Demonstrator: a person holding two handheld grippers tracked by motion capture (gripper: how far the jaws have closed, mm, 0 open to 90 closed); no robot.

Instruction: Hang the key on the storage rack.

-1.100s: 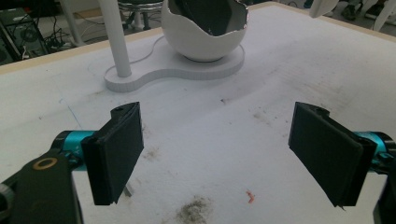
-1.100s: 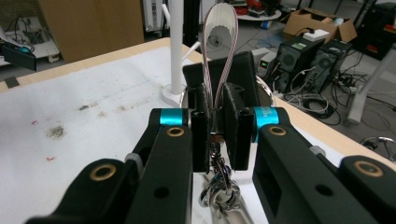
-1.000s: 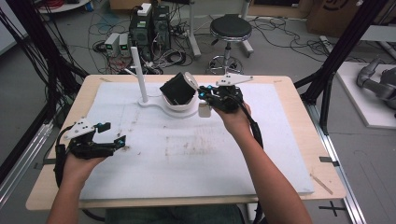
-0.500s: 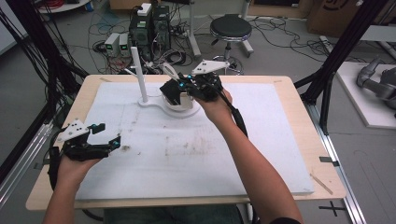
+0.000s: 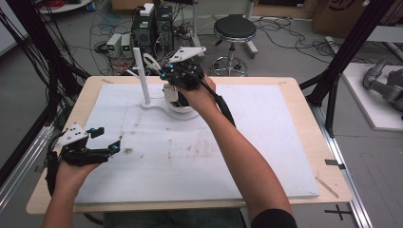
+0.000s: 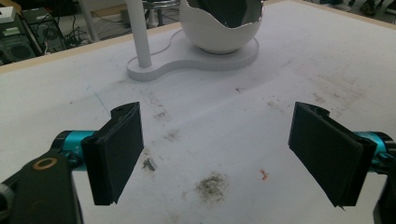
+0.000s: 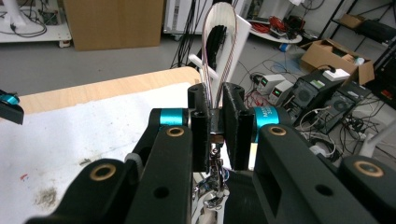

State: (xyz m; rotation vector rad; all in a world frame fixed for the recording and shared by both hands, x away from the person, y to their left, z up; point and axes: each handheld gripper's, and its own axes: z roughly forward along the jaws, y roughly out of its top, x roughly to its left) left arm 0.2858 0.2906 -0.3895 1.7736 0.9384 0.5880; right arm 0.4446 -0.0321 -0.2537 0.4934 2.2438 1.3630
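A white stand has a thin upright post (image 5: 141, 76) and an egg-shaped cup (image 5: 172, 96) on one flat base (image 5: 157, 107), at the far middle of the table. My right gripper (image 5: 164, 75) hovers above the cup, just right of the post's top. It is shut on a pale cord loop (image 7: 219, 51), which rises above the jaws; a metal clasp (image 7: 212, 186) hangs below them. Something dark (image 6: 229, 9) lies inside the cup (image 6: 219, 32). My left gripper (image 5: 107, 141) rests low at the table's left, open (image 6: 217, 112), with nothing between its fingers.
A white mat (image 5: 266, 142) with smudges covers the wooden table (image 5: 311, 109). Computer boxes (image 5: 152, 23), a stool (image 5: 234, 28) and cables stand on the floor behind the table. Black frame poles (image 5: 342, 61) rise at both sides.
My right gripper has moved left and up from beside the cup toward the post's top, carrying the cord loop. The left gripper has shifted only slightly and stays open.
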